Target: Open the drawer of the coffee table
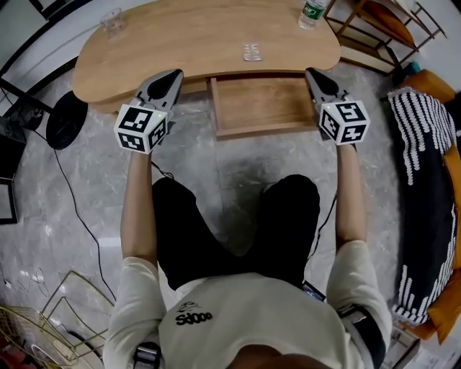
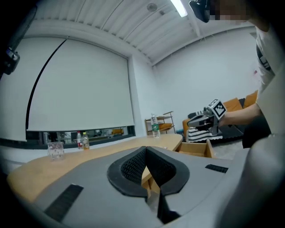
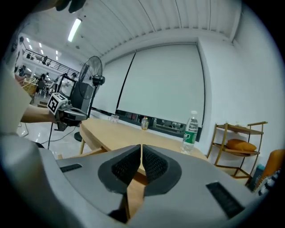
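Observation:
The wooden coffee table (image 1: 187,36) lies ahead of me with its drawer (image 1: 259,104) pulled out towards my knees, its inside bare. My left gripper (image 1: 173,74) hovers over the table's near edge left of the drawer, jaws shut with nothing between them. My right gripper (image 1: 311,72) hovers right of the drawer, also shut and holding nothing. In the left gripper view the pads (image 2: 133,167) meet, and the drawer (image 2: 198,148) and right gripper (image 2: 205,119) show beyond. In the right gripper view the pads (image 3: 153,162) are closed together over the tabletop (image 3: 120,133).
A water bottle (image 1: 311,13), a glass (image 1: 113,20) and a small flat item (image 1: 251,51) stand on the table. A black round base (image 1: 66,119) and cables lie at left. A striped cushion on an orange sofa (image 1: 425,180) and a wooden rack (image 1: 382,29) flank the right.

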Motion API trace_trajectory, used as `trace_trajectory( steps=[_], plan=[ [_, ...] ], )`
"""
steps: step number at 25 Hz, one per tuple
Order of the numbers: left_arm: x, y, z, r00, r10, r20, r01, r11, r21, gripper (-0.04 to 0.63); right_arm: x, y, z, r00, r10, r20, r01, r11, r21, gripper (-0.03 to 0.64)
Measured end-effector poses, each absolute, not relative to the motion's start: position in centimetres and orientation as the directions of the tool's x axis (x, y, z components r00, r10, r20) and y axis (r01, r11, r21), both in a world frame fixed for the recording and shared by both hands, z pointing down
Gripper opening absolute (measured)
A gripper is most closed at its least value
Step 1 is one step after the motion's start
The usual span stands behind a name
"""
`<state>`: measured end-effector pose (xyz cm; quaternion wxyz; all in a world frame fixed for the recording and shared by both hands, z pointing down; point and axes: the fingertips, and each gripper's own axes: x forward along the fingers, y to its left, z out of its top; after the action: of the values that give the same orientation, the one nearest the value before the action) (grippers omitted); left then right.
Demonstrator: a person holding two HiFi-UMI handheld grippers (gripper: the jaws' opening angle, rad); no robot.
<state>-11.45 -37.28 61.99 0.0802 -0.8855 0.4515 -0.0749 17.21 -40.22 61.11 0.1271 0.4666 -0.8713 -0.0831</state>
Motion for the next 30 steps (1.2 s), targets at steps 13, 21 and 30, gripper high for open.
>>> trace_trajectory(
  steps=[13,21,30],
  plan=[
    [-9.8,-43.6,61.7,0.497,-0.860,0.111,-0.847,-0.509,-0.151,0.018,15.9,-45.3,59.2,-0.547,-0.824,0.148,-0.769,0.565,0.300,0.006],
    [-8.5,-45.5,45.9,0.477,-0.866,0.152,-0.858,-0.496,-0.133,0.018,17.8,-48.0,43.4,-0.508,-0.837,0.205,-0.761,0.547,0.348,0.006],
    [-10.1,-42.1,27.0,0.460,-0.865,0.203,-0.860,-0.491,-0.142,0.018,16.2,-46.0,24.8,-0.517,-0.820,0.246,-0.743,0.572,0.346,0.006]
  ],
)
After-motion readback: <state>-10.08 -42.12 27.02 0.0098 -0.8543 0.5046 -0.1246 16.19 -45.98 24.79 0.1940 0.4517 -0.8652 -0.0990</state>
